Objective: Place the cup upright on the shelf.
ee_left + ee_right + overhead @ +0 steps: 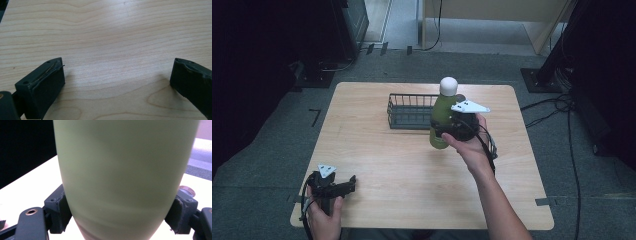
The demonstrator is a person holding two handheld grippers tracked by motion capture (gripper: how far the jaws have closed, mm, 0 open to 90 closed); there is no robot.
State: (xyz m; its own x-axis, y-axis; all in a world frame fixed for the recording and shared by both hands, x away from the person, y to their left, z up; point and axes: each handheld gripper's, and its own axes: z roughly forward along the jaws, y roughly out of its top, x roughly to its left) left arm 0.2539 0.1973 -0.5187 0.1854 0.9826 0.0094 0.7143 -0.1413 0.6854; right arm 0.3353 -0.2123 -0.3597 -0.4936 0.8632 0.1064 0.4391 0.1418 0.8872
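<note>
Right gripper [447,131] clamped on green bottle [441,117] at mid-body; the jaws press both sides of it in the right gripper view. Bottle upright with white cap, held clear of the table [412,170], just right of the wire basket [409,111]. Pick-up judged done; placing into the basket seems left. Left gripper [348,184] wide open, empty, near-left edge.

From my station, the green bottle [125,177] is cut off at the top edge of the right gripper view, hiding its cap. In the high view, the right gripper [451,131] covers the bottle's middle, and the wire basket [409,111] is partly hidden behind it.
</note>
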